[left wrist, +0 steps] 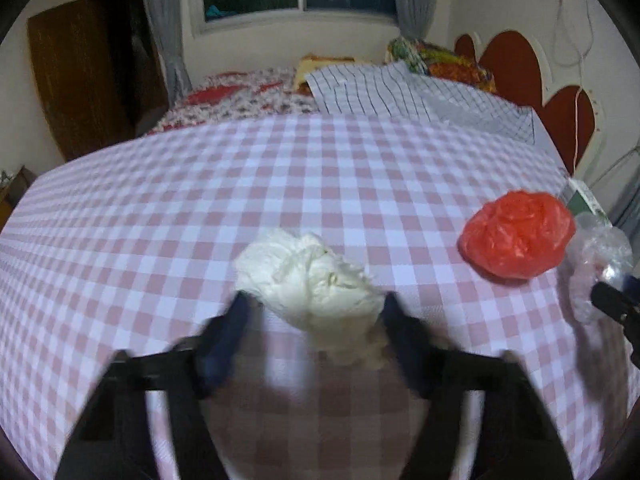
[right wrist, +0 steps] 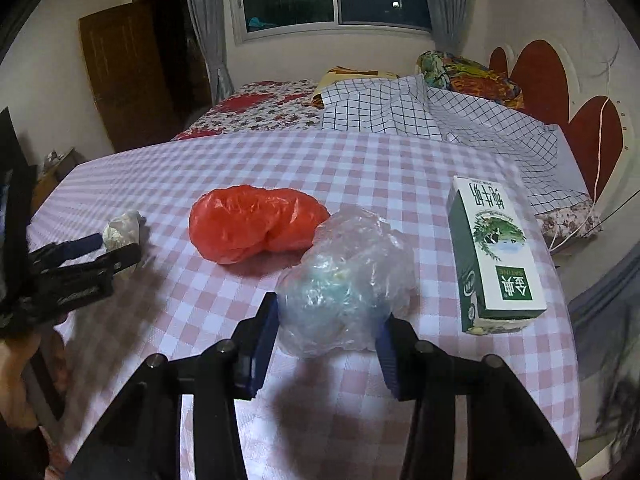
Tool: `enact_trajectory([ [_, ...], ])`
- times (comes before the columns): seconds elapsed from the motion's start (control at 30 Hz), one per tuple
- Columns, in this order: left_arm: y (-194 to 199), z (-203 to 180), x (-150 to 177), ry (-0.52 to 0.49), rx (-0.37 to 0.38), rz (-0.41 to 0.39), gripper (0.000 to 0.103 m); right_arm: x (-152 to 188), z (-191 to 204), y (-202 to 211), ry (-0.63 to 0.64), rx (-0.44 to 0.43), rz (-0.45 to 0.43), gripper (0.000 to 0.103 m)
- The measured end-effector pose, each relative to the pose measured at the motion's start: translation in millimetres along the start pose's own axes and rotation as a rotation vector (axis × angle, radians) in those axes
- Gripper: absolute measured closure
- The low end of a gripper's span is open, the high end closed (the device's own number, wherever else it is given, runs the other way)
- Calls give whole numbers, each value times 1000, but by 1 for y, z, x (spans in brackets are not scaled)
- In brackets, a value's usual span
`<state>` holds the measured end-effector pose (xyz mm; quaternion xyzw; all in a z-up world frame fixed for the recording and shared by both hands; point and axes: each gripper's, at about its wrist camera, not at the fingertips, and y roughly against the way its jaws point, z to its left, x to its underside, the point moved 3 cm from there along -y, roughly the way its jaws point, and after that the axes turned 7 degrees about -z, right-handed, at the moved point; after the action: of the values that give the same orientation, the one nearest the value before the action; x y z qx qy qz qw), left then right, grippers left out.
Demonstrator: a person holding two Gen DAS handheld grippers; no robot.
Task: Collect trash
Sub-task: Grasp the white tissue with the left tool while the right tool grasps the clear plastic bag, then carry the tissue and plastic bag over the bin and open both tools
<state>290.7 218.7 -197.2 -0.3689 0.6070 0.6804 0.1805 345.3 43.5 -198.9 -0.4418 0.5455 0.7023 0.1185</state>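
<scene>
The left gripper [left wrist: 314,320] is reaching low over the pink checked tablecloth [left wrist: 200,200], and its fingers are standing apart on the two sides of the crumpled white tissue ball [left wrist: 308,280]; whether the blue pads are already touching it, I cannot tell, because the picture is blurred there. The right gripper [right wrist: 326,332] is also pointing forward and slightly down, its fingers spread around the near part of the crumpled clear plastic bag [right wrist: 344,276], not pressing it. Left of this clear bag the red plastic bag [right wrist: 256,228] is lying, touching it, and further left is the tissue ball. Right of the clear bag a green and white milk carton [right wrist: 494,256] is lying, with Chinese characters and the word "SATINE" printed on it
</scene>
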Motion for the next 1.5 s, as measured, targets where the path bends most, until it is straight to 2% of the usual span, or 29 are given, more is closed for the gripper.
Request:
enact_trajectory([
  [0.07,3,-2,1,-13,29,3,64,1,-1,6,2,-9,-7,55],
  [0.13,11,-5,4,-23,34,-19,67,4,-2,14,-3,-20,-16,55],
  [0.27,58,-25,19,-109,20,-131,68,16,1,44,24,-30,-57,56],
  [0.37,100,-45,39,-131,54,-194,68,28,3,68,39,-18,-89,56],
  [0.67,180,-95,95,-183,142,-282,68,84,-5,134,12,-4,-147,56],
  [0.97,218,-140,130,-205,230,-315,68,138,-30,207,-20,45,-209,56],
  [1.2,238,-192,167,-253,321,-309,68,182,-75,260,-104,106,-241,56],
  [1.5,255,-262,197,-294,418,-319,68,233,-138,298,-162,217,-227,56],
])
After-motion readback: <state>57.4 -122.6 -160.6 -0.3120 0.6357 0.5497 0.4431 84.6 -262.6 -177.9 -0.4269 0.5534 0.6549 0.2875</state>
